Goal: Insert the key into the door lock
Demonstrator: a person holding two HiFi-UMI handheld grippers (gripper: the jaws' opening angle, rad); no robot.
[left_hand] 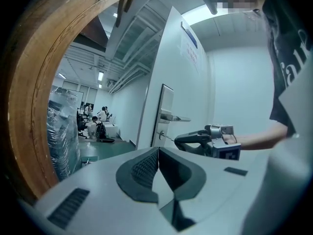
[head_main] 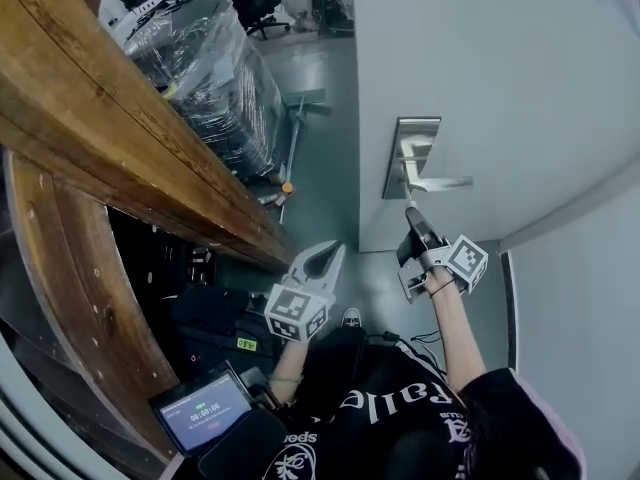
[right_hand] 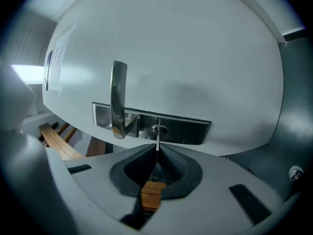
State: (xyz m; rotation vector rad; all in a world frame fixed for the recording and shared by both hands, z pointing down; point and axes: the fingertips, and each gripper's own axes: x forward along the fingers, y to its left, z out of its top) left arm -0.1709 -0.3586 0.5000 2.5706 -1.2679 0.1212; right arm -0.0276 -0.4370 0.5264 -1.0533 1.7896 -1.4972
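A white door (head_main: 500,78) carries a steel lock plate (head_main: 410,158) with a lever handle (head_main: 442,182). My right gripper (head_main: 412,216) is just below that plate, shut on a thin metal key (right_hand: 157,142). The key's blade runs from the closed jaws up to the round keyhole (right_hand: 158,129), and its tip meets the hole; how deep it sits I cannot tell. A wooden tag (right_hand: 151,195) hangs behind the jaws. The handle (right_hand: 118,99) stands left of the keyhole. My left gripper (head_main: 335,255) hangs apart, lower left, shut on nothing. From it I see the right gripper (left_hand: 203,140) at the plate (left_hand: 166,109).
A thick curved wooden frame (head_main: 120,138) fills the left side. Beyond it stands a plastic-wrapped stack (head_main: 210,78) on the grey-green floor (head_main: 320,158). A tablet (head_main: 205,413) sits by my waist. People sit at desks (left_hand: 98,126) far down the room.
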